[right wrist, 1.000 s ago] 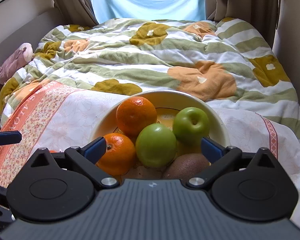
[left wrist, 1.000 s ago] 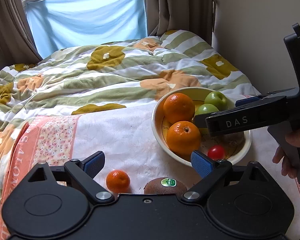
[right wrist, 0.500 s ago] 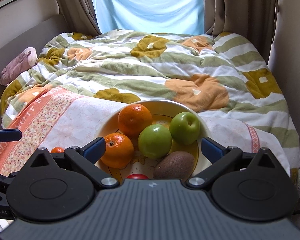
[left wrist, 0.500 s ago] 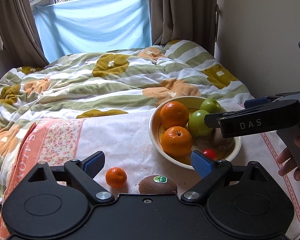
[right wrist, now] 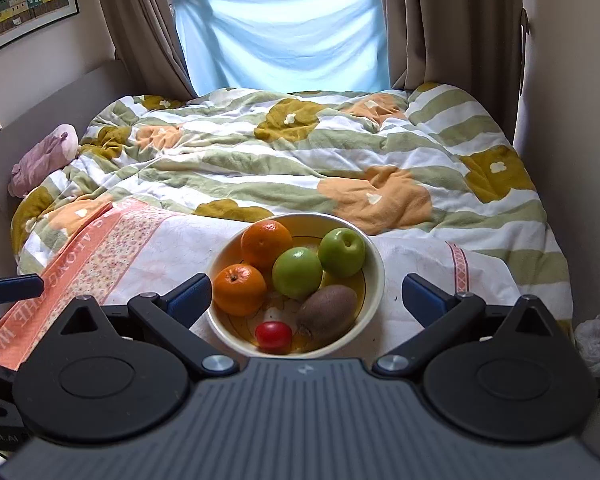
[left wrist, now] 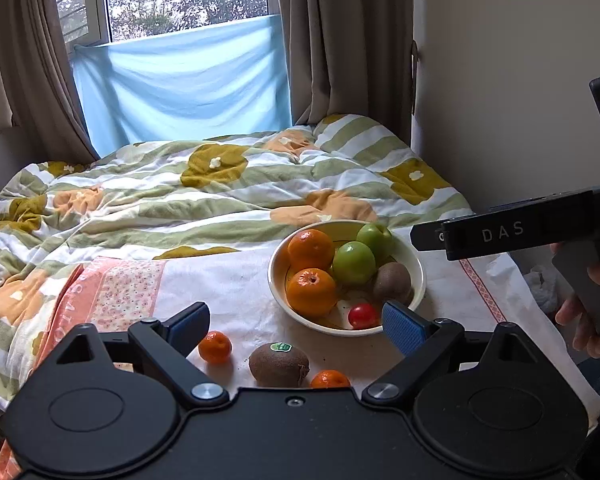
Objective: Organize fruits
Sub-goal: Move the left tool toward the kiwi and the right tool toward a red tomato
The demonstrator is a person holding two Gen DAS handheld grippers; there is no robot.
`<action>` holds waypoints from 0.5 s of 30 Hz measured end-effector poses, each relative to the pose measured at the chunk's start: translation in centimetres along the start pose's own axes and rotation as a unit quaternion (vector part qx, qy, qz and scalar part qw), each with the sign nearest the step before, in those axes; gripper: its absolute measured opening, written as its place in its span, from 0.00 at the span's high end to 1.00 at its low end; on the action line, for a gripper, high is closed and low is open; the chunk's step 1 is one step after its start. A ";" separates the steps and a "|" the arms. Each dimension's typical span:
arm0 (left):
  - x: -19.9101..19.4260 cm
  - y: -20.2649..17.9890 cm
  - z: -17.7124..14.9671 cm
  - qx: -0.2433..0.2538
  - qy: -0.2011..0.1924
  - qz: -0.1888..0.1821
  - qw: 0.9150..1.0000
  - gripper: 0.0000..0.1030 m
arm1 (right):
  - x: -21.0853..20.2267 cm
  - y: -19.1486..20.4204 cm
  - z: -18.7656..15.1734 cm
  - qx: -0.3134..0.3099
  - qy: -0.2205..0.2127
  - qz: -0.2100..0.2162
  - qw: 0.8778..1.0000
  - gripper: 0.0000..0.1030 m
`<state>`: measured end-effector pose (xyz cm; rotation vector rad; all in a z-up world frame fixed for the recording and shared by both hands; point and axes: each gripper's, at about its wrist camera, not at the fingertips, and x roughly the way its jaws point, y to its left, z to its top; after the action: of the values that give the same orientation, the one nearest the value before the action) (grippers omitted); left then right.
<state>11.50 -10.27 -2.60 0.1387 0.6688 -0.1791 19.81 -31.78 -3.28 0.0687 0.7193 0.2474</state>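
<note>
Hovering wide open and empty: left gripper [left wrist: 296, 326] and right gripper [right wrist: 306, 294]. Bowl [right wrist: 374, 276] is holding oranges, apples, kiwi, tomato; two mandarins [left wrist: 215, 346] and another kiwi [left wrist: 279, 364] are sitting on the cloth [left wrist: 220, 288] beside it.

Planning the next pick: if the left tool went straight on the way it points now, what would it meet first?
Probably the loose kiwi on the white cloth, lying centred between the open left tool pads; depth is hard to judge.
</note>
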 end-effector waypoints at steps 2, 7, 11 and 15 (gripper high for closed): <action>-0.8 0.0 0.0 0.004 -0.004 0.002 1.000 0.07 | -1.1 0.1 -0.2 0.002 0.000 0.002 1.000 0.00; -2.4 0.9 0.0 0.012 -0.011 0.000 1.000 0.07 | -3.5 0.6 -1.1 0.011 0.003 0.002 1.000 0.00; -2.9 2.1 -0.2 0.013 -0.013 -0.008 1.000 0.06 | -4.9 1.4 -2.2 0.023 0.004 -0.014 1.000 0.00; -3.1 3.6 -0.5 0.020 -0.011 -0.024 0.999 0.01 | -5.8 3.0 -3.7 0.028 0.007 -0.029 0.999 0.00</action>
<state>9.59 -6.33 -0.75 0.1584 0.6478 -0.2386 12.58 -30.43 -1.89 0.0991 0.7417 0.1731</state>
